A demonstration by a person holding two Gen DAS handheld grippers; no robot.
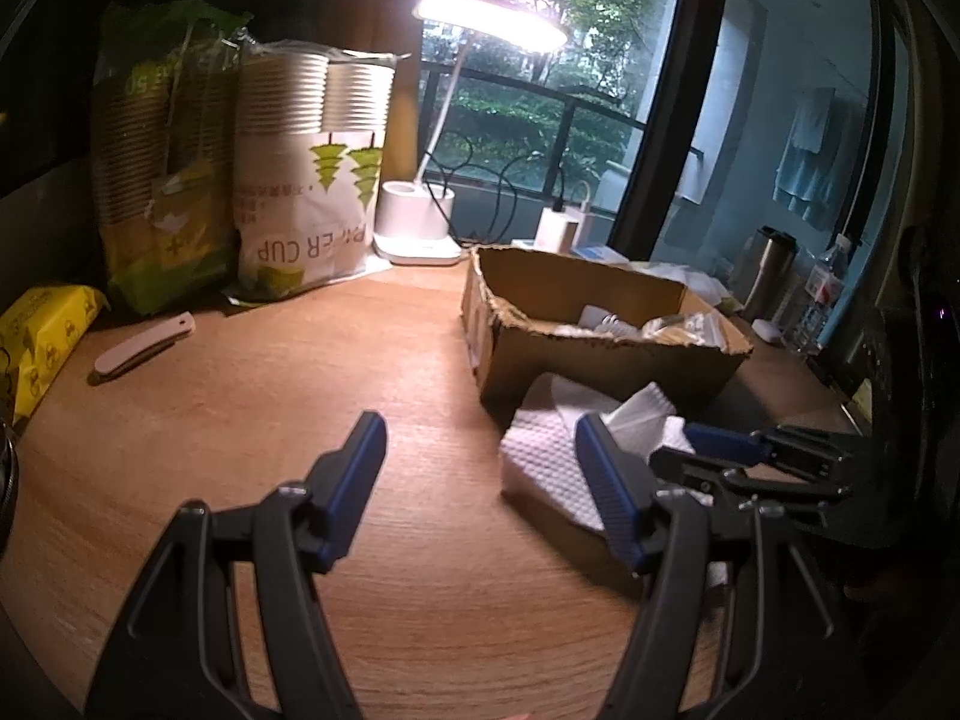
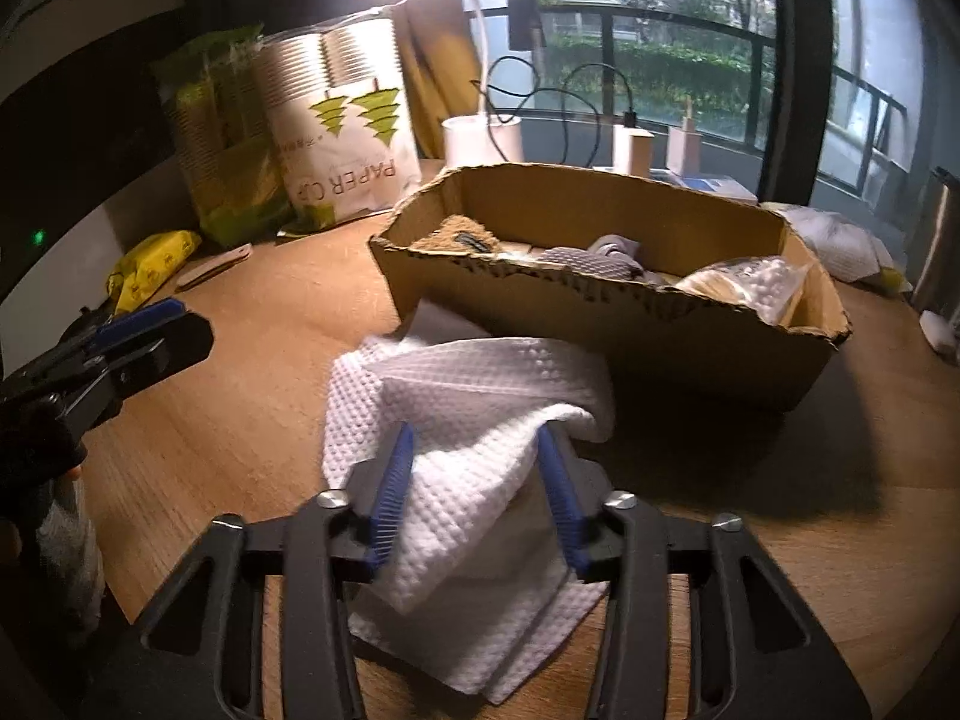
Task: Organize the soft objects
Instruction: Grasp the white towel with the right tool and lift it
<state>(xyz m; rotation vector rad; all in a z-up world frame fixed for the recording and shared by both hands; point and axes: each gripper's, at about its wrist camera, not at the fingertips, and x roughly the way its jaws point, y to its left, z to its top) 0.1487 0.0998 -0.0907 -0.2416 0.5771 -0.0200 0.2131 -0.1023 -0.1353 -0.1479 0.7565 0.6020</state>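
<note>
A white waffle-textured cloth [image 2: 480, 420] lies crumpled on the wooden table in front of a torn cardboard box [image 2: 600, 324]. My right gripper [image 2: 480, 468] stands with a blue finger on each side of a raised fold of the cloth, closed on it. The cloth also shows in the left wrist view [image 1: 540, 456], just right of my left gripper [image 1: 480, 450], which is open and empty over bare table. The right gripper's blue fingers [image 1: 720, 444] show there at the cloth's right side. The box [image 1: 600, 360] holds grey fabric [image 2: 594, 258] and plastic bags.
Paper cup packs [image 1: 300, 180] and a green bag [image 1: 162, 168] stand at the back left. A lamp base [image 1: 414, 222] with cables stands behind the box. A yellow pack [image 1: 42, 336] and a pink flat tool [image 1: 144, 348] lie at the left. Bottles [image 1: 822, 294] stand at the right.
</note>
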